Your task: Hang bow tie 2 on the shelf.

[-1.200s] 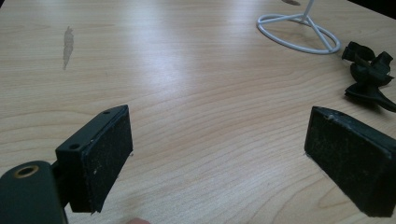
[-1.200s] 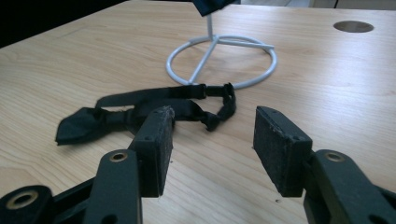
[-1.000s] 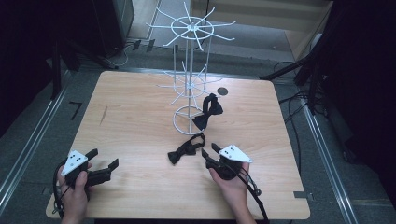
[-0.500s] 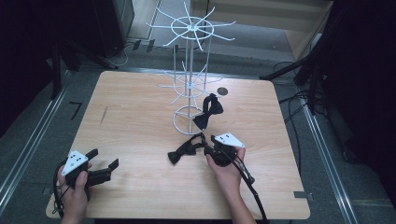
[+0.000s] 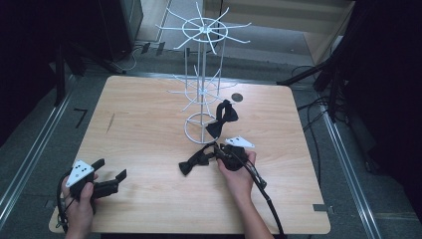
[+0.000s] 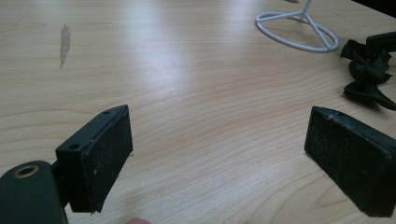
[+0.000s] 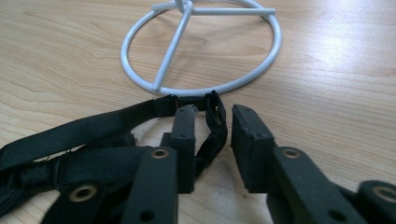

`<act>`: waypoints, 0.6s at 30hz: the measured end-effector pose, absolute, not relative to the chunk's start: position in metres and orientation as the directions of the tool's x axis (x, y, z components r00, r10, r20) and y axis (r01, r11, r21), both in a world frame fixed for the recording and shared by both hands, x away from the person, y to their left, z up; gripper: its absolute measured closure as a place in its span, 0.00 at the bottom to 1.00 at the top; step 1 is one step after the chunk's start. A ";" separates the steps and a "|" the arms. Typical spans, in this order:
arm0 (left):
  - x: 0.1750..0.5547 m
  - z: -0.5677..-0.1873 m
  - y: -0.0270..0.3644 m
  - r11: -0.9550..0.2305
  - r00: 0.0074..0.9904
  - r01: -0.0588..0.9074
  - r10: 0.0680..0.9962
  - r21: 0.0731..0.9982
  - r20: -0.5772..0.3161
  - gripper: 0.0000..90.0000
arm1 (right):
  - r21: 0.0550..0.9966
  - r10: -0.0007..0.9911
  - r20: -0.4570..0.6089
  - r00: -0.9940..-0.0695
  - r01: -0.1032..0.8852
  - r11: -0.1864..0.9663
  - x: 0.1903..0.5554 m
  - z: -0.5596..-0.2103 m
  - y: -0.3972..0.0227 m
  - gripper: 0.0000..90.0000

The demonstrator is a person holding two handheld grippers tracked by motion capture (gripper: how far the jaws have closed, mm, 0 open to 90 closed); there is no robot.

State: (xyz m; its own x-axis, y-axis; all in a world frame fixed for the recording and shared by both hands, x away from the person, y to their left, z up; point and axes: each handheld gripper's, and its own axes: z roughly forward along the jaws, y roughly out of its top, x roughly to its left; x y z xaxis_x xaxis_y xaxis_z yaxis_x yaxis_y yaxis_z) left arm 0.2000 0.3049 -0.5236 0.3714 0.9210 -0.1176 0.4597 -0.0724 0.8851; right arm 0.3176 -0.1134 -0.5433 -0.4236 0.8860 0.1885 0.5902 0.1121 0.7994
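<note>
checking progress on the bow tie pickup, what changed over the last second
The right gripper slid left to the bow tie's strap, its jaws just closing around it, not yet clamped. The left gripper, the second bow tie and the wire stand stayed put.

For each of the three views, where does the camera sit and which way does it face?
High view: above the person's side, looking forward and down on the table; forearms, both hands.
Left gripper view: on the left gripper, level across the wood; open jaws.
Right gripper view: on the right gripper, facing the stand's base ring; jaws around a bow tie strap.
All share that ring.
</note>
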 end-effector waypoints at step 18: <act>0.200 -0.524 0.305 -0.072 0.371 0.460 0.921 0.885 -0.117 0.09 | 0.778 0.851 0.200 -0.485 0.607 0.163 0.305 -0.544 -0.107 1.00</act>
State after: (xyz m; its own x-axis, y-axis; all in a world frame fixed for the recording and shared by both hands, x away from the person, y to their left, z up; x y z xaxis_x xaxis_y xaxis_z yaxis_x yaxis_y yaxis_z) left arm 0.1999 0.3049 -0.5236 0.3712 0.9211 -0.1174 0.4597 -0.0725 0.8851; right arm 0.3050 -0.1072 -0.5443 -0.4852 0.8513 0.1997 0.6065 0.1632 0.7781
